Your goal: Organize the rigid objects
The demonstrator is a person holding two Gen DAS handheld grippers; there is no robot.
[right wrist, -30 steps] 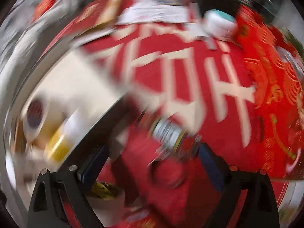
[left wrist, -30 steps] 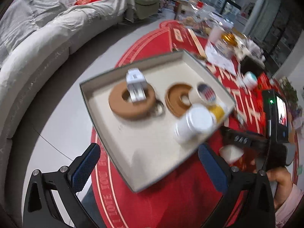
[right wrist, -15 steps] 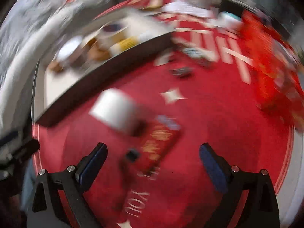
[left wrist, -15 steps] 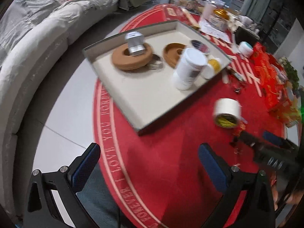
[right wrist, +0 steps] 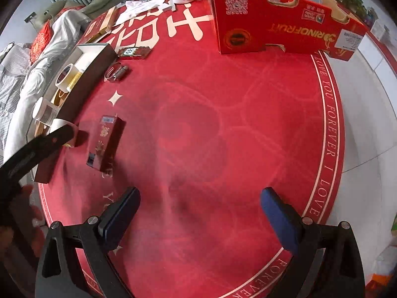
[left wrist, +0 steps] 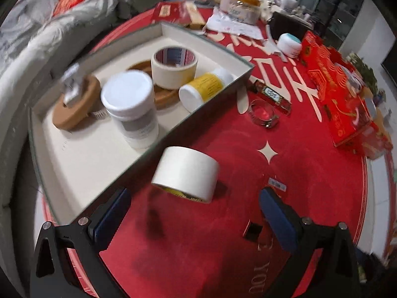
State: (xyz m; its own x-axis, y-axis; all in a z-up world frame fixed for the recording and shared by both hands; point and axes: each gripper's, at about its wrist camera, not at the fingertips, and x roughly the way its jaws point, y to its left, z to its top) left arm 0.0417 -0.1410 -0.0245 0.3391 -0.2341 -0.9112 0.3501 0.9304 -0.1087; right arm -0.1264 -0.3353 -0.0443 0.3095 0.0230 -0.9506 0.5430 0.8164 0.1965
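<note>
Tape roll [left wrist: 185,173] on red cloth, just outside tray [left wrist: 218,94] wall, ahead of left gripper [left wrist: 192,213]; both grippers' fingers spread, empty. Judged light, rigid, smooth-sided; pinch across curved outer wall. Right gripper [right wrist: 199,213] over bare cloth

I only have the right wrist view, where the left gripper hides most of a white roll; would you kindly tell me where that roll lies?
Observer: The white tape roll lies on the red cloth, just outside the tray, by its near wall.
Operator: Thank you. Is the left gripper holding it?
Observer: No. The left gripper is open, and the roll sits ahead of its fingers, apart from both.
Operator: Is there room in the tray for it?
Observer: Yes, the near part of the tray floor is bare; a white-lidded jar stands upright further in.
</note>
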